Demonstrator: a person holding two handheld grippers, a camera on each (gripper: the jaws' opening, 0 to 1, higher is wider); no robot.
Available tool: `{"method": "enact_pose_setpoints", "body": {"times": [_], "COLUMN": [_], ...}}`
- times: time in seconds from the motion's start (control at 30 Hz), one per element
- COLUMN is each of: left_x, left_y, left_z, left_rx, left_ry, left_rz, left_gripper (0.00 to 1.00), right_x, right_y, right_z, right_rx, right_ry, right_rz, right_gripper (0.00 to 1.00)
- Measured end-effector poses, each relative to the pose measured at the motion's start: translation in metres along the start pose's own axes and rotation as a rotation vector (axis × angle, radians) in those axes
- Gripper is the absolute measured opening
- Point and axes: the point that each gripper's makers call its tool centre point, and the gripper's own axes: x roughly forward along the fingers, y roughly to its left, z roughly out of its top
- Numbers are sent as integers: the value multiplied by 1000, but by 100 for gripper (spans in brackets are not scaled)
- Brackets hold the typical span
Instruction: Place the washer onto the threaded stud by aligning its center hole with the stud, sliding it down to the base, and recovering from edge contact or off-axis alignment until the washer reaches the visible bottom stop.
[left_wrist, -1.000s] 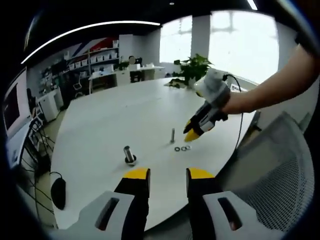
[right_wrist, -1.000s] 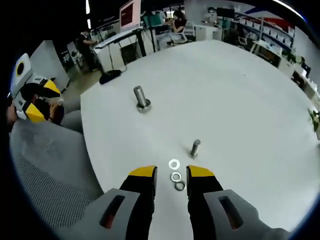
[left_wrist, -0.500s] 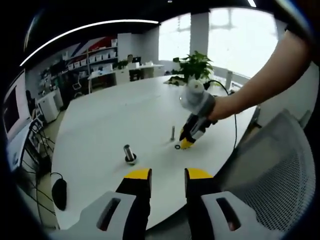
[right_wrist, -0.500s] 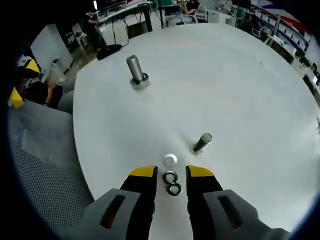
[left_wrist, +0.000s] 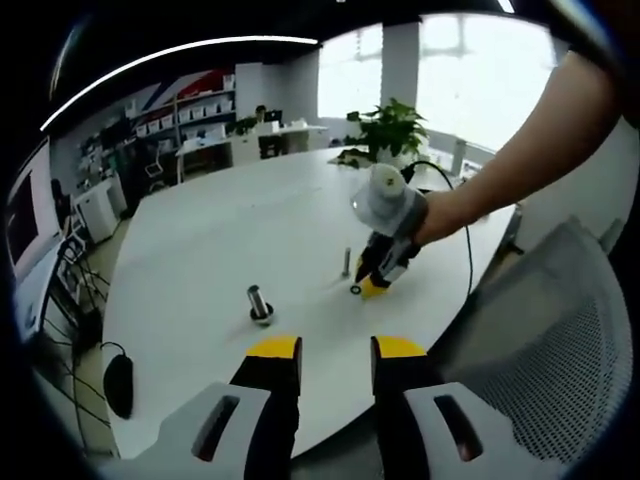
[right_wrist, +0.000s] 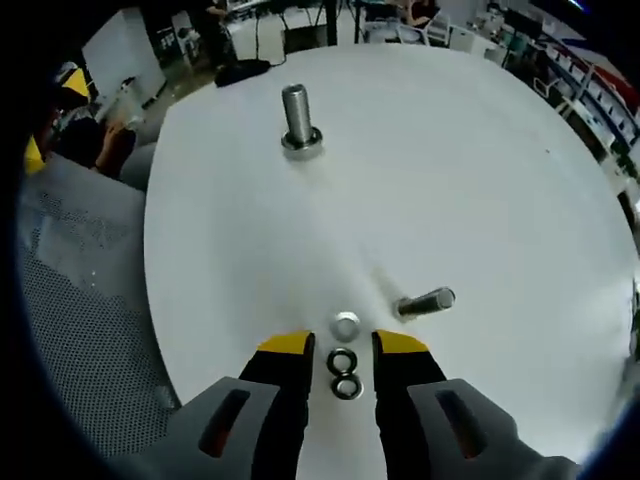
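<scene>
Barely started — my right gripper (right_wrist: 340, 350) has its fingers apart around two washers (right_wrist: 342, 370) on the table (right_wrist: 480, 180), nothing gripped, stud (right_wrist: 425, 300) bare; left gripper (left_wrist: 335, 352) idles, fingers apart.

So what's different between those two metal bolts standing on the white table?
The far stud looks thicker and has a wide collar at its foot; the near stud looks slimmer, with no plain collar. The near stud stands close beside the three washers at the right claw; the far stud stands alone, well away from them. Both are bare silver metal, upright on the table, and neither carries a washer yet.
</scene>
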Motion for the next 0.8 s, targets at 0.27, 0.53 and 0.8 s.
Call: {"method": "enact_pose_setpoints", "body": {"times": [0.27,0.53,0.8], "left_x": [1,0,2], "left_y": [0,5,4], "left_z": [-3,-2,-6], "left_rx": [6,2,8], "left_ry": [18,12,37], "left_rz": [0,20,13], "left_gripper": [25,25,25], "right_x": [1,3,5], "right_y": [-2,1,0], "right_z": [1,3,6], "right_rx": [0,-94,-131], "right_ry": [47,101,182], "right_rz": [2,21,26], "right_gripper": [24,22,15]}}
